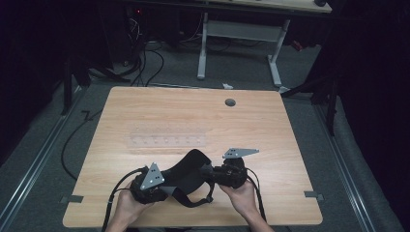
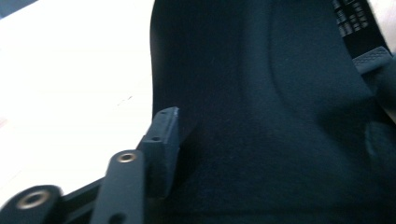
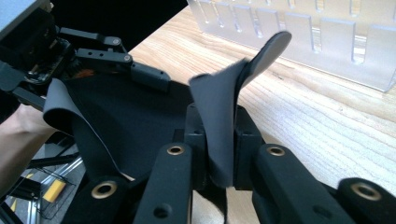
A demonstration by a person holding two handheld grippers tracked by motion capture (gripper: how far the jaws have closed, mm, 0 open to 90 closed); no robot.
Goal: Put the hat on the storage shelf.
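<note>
A: Where is the black fabric pouch (image 1: 186, 170)?

B: Near the front edge of the tabletop (image 1: 270, 121), lifted between both grippers.

A: And their grip?

B: The right gripper (image 3: 219, 135) is clamped on a folded edge of the cloth. The left gripper (image 1: 167, 189) seems pinched on the opposite edge, one jaw on top of the cloth.

A: Progress?

B: It looks picked up and spread, mid-handling. The clear rack (image 1: 167, 140) behind sits untouched; setting the pouch down seems left.
</note>
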